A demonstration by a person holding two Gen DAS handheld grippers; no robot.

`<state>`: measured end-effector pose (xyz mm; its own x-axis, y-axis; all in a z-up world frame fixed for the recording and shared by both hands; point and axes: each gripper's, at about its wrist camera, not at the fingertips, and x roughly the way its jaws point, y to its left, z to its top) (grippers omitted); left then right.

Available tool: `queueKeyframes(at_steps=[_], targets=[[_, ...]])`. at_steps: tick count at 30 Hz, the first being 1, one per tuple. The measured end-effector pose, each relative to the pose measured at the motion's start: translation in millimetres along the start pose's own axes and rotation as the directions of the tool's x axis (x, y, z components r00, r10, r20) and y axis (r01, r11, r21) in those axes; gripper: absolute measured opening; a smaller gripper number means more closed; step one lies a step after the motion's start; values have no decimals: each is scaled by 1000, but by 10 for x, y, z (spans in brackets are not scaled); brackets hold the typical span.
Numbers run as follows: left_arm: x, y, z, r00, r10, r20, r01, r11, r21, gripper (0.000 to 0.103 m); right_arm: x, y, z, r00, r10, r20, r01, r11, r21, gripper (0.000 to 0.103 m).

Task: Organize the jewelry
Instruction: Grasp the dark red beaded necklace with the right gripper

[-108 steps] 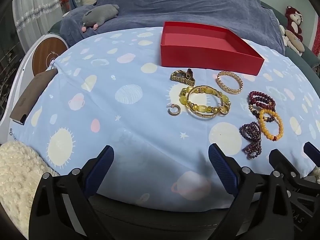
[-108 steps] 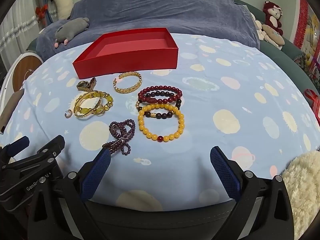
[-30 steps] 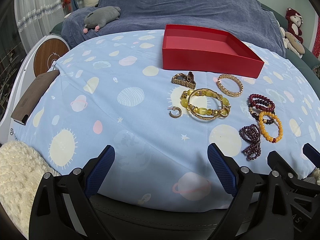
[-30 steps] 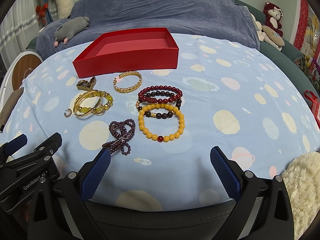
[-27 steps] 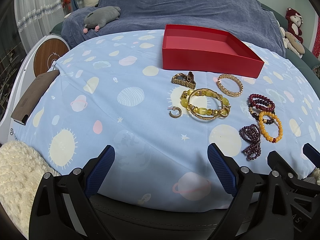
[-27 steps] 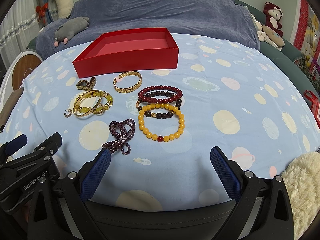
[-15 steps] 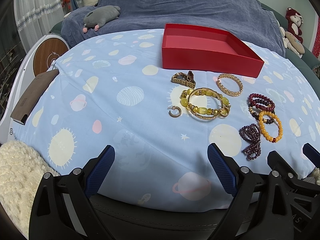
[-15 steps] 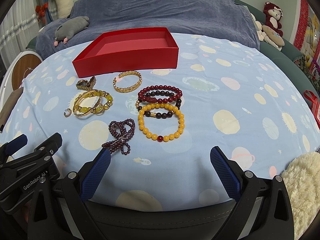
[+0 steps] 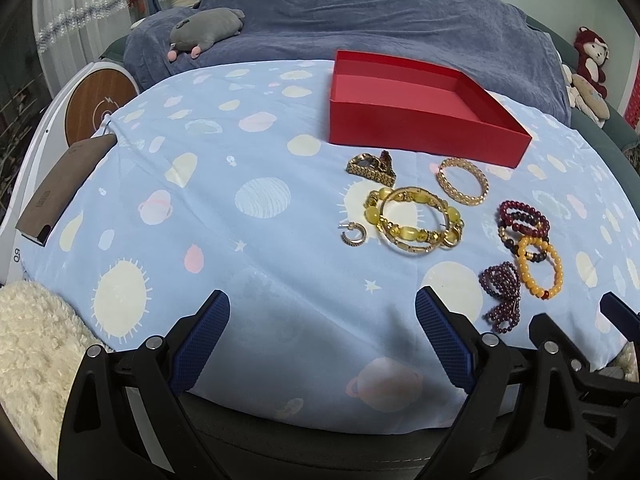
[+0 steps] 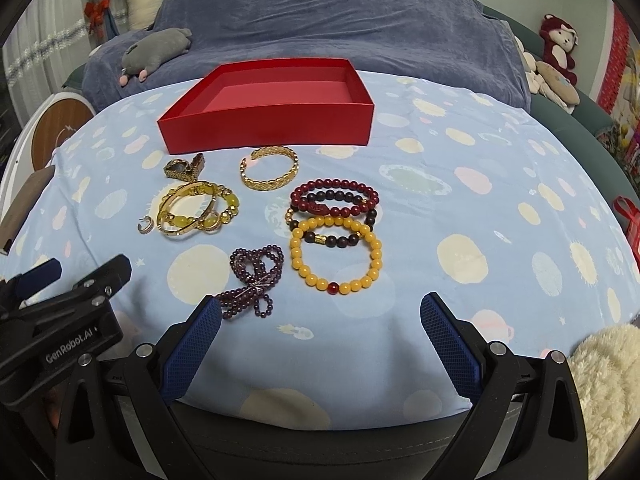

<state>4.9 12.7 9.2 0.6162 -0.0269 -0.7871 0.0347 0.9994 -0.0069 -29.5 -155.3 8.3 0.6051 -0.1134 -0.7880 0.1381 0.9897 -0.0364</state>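
Both claws spread, empty: left claw [image 9: 322,334], right claw [image 10: 320,334]. Jewelry on the desk cloth [image 10: 460,184] ahead of them. Purple bead strand [image 10: 253,278] just beside right claw's left finger; yellow bead bracelet [image 10: 335,255] beyond. Red box [image 10: 268,106] behind, empty.

A pale blue cloth [image 9: 208,216] printed with suns and planets covers the tabletop. Behind it, at 12 o'clock, a sofa lies under a blue-grey throw [image 10: 340,16]. A grey plush [image 9: 208,26] rests on it at 11 o'clock, and a red plush [image 10: 558,42] sits at 2 o'clock. White curtains [image 9: 76,28] hang at 10 o'clock. The wall is pale green. A cream fleece [image 9: 36,352] lies at 8 o'clock.
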Motion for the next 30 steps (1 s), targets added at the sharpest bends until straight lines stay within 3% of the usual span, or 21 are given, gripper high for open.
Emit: queueKeyframes(at_steps=[9, 19, 23, 25, 30], targets=[[17, 93, 72, 1000, 20, 1, -19, 1000, -25, 94, 47, 74, 32, 998, 52, -35, -53, 998, -27, 94], [78, 210, 117, 1000, 15, -18, -16, 998, -68, 95, 249, 134, 129, 986, 122, -116, -121, 993, 10, 64], [91, 191, 121, 1000, 5, -21, -7, 999, -52, 95, 320, 213, 160, 984, 126, -130, -126, 992, 2, 58], [102, 187, 121, 1000, 2, -26, -4, 999, -50, 95, 355, 235, 181, 981, 134, -141, -134, 991, 9, 47], [139, 218, 128, 999, -12, -38, 10, 998, -64, 95, 389, 271, 204, 983, 110, -145, -114, 993, -17, 31]])
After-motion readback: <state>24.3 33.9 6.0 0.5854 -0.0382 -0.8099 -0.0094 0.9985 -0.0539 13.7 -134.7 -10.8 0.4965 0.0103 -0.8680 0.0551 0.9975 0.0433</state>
